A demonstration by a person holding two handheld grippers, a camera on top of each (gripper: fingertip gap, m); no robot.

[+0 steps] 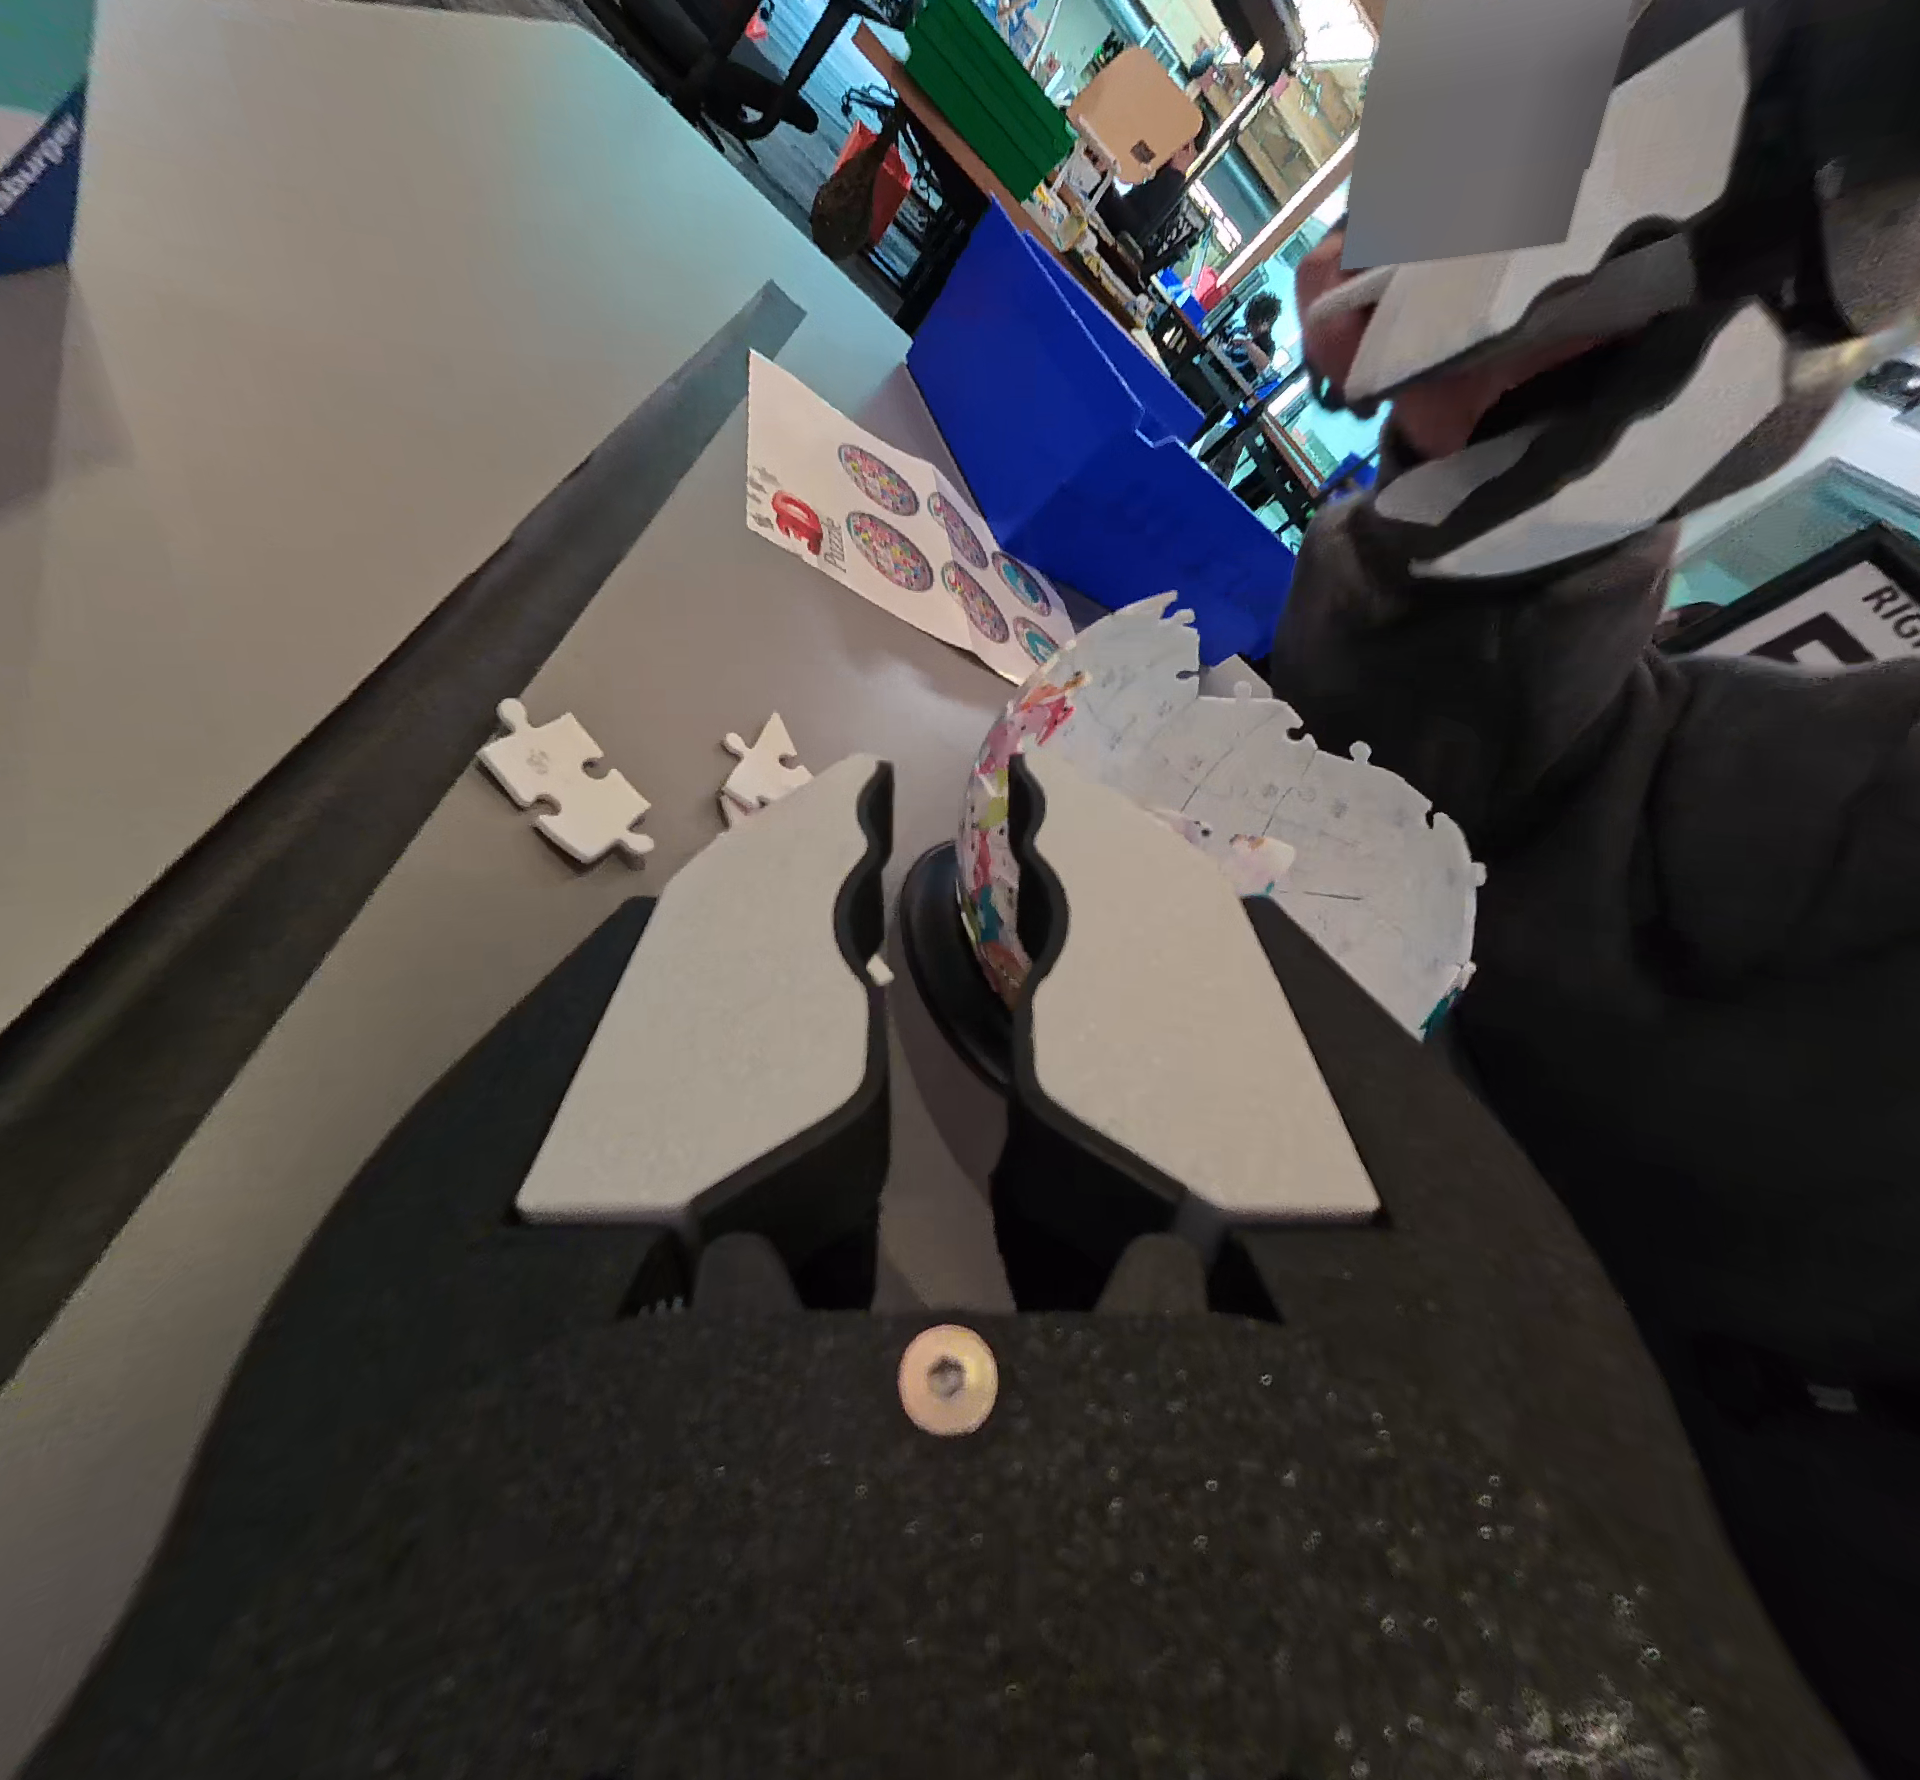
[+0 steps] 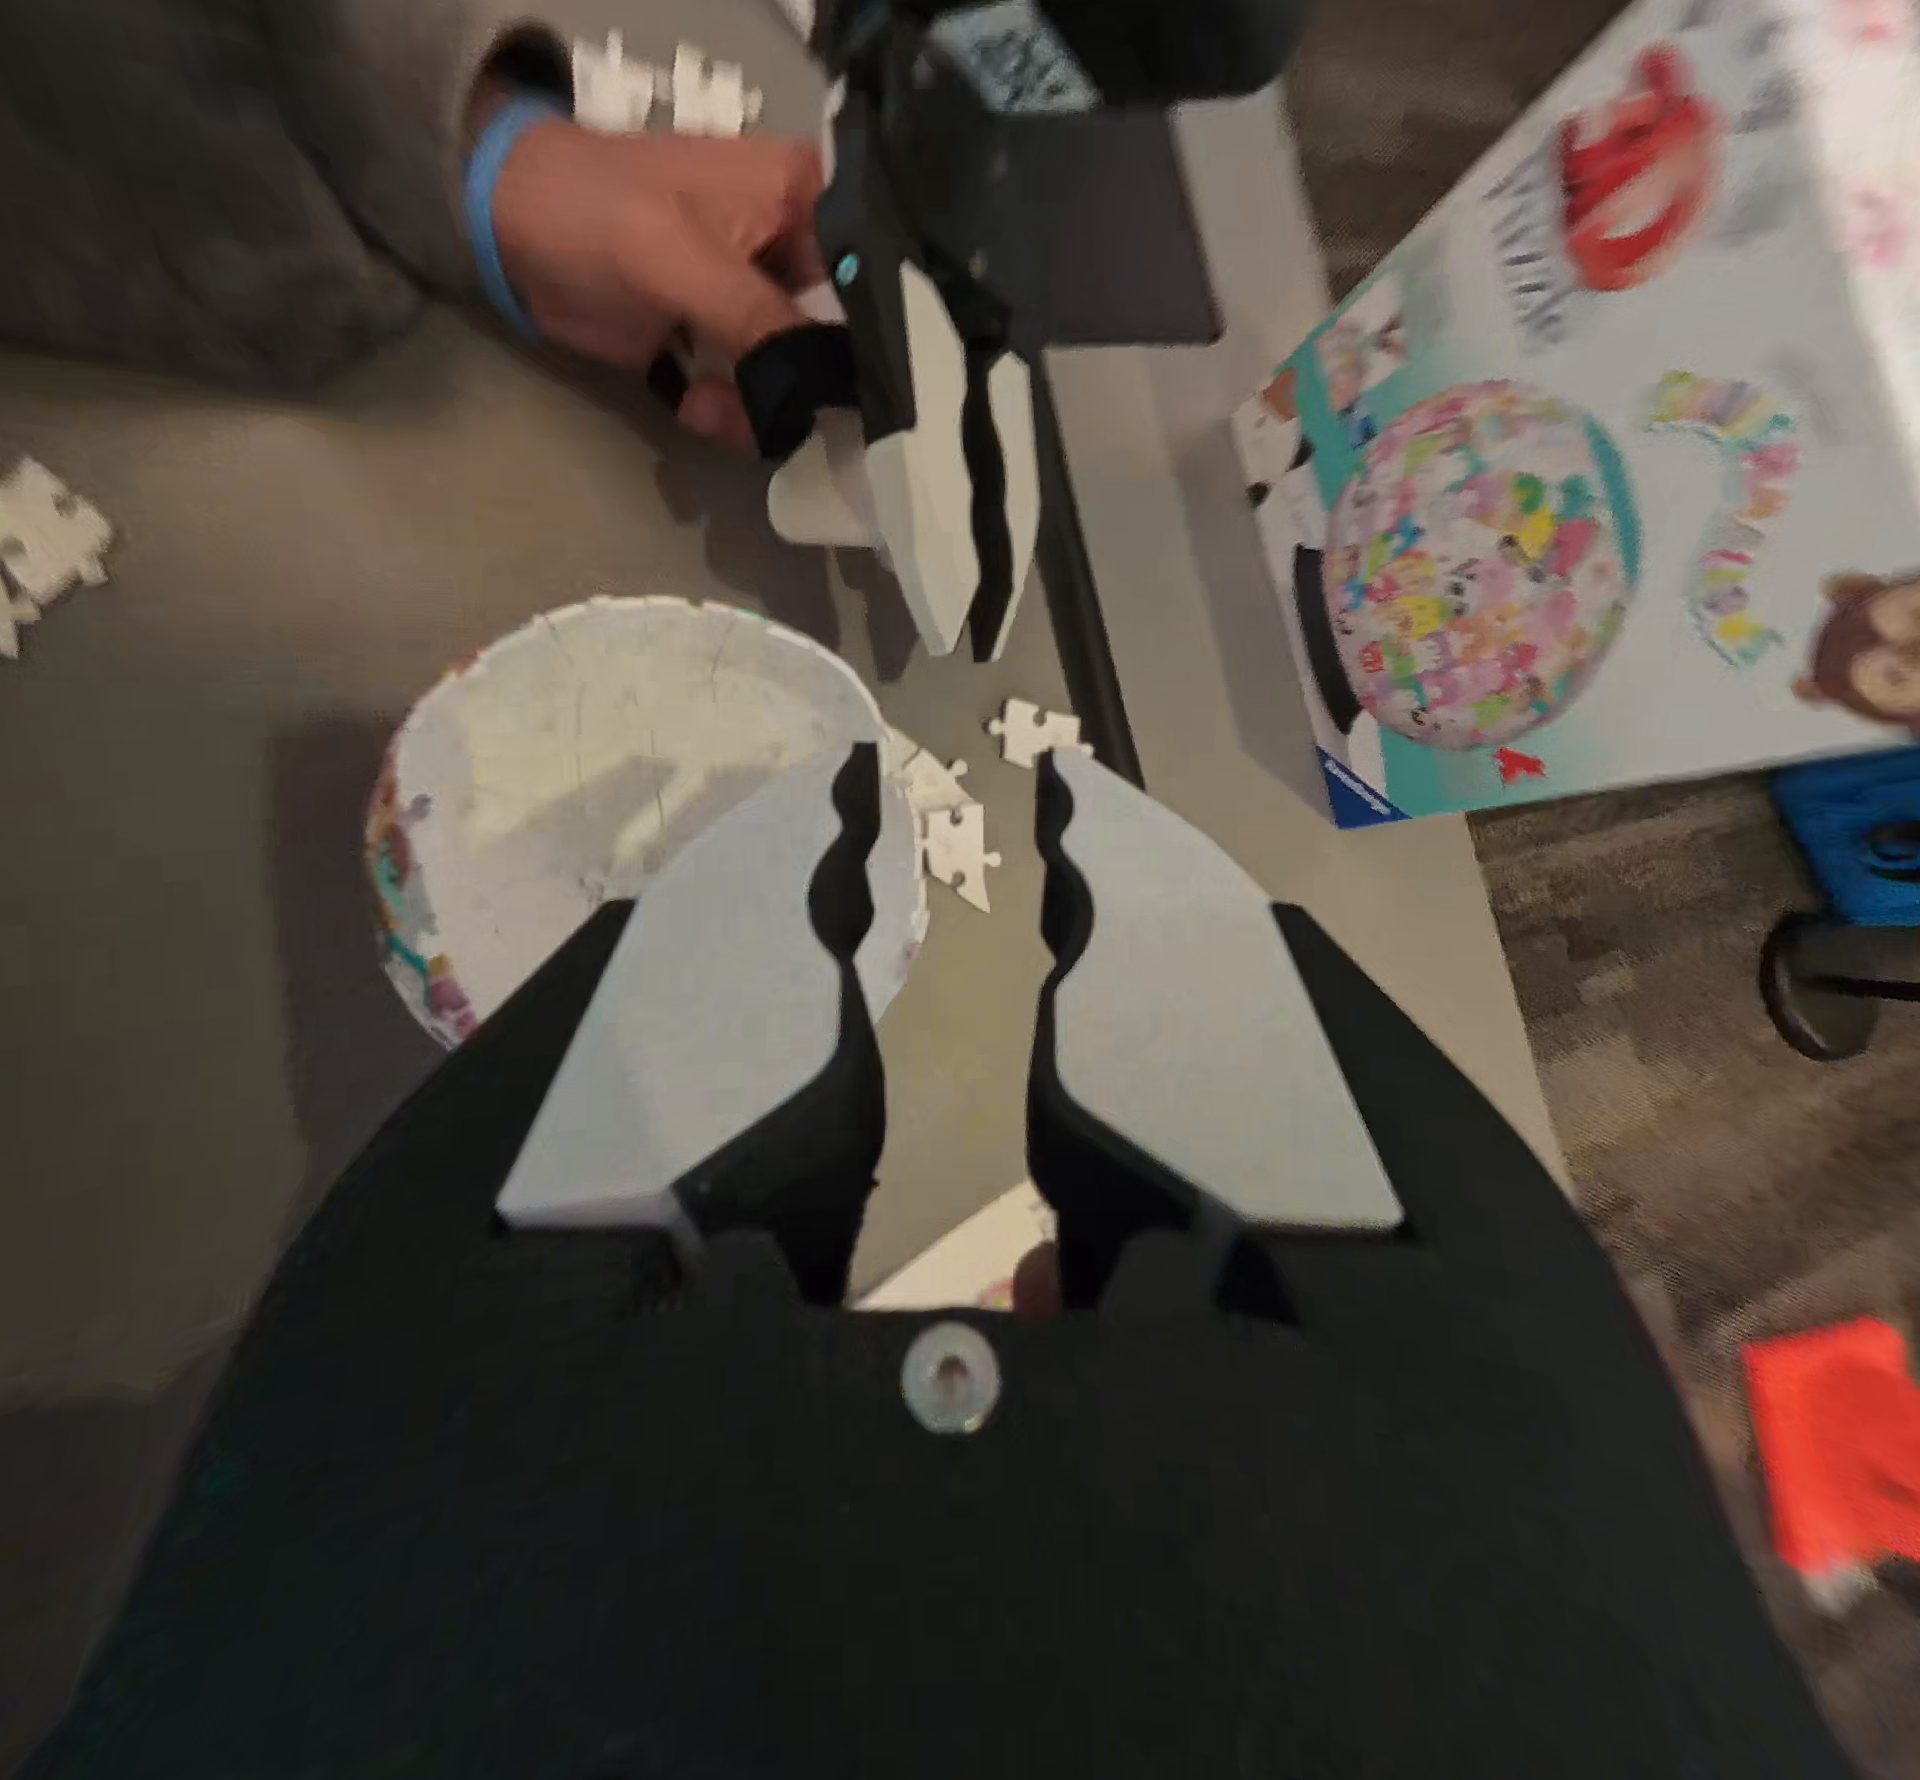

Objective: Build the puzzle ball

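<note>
while both hand-held grippers gape empty, half-built puzzle ball [image 2: 623, 774] below

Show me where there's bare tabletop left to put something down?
The grey tabletop is bare between the half-built white puzzle bowl and the sleeved arm. It is crowded right of the bowl: loose white puzzle pieces, the left tongs, then the printed puzzle box.

grey table [image 1: 665, 608], workshop bkgd

Right gripper [image 2: 951, 774] jaws apart above table [image 2: 208, 587]; half-built ball [image 2: 582, 743] under left finger, loose pieces [image 2: 951, 837] between tips, left gripper [image 2: 961, 629] beyond.
</note>
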